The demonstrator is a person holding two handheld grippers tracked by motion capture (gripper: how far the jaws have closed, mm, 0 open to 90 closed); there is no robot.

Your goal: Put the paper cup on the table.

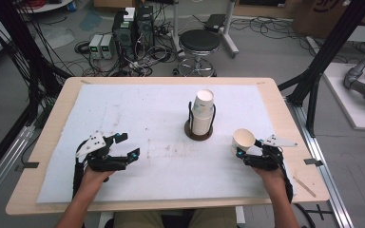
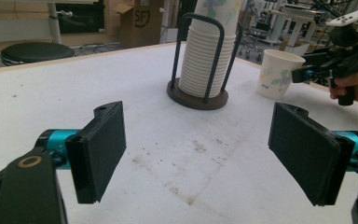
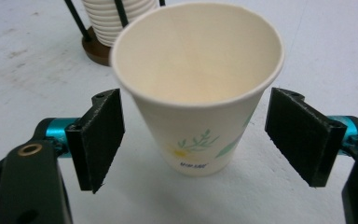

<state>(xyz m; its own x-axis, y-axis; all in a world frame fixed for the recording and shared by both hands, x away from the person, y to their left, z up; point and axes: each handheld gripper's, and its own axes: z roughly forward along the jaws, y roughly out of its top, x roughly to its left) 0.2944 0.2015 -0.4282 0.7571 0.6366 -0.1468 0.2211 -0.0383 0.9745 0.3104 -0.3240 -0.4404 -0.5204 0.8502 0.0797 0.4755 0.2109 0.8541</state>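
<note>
Paper cup between your right fingers, not yet gripped

The paper cup [image 3: 198, 88] stands on the tabletop [image 1: 161, 156] between your spread right fingers [image 3: 101, 140]; left fingers [image 2: 100, 149] gape, holding nothing. Closing hard could crush its thin wall.

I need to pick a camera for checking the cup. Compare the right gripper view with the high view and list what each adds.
Right gripper view alone: the inside of the single paper cup, which looks empty, its leaf print, and both pads apart from its sides. High view alone: the left gripper, open over bare table, the stool and the floor beyond. Both: the cup between the right gripper jaws, and the cup stack in its holder.
</note>
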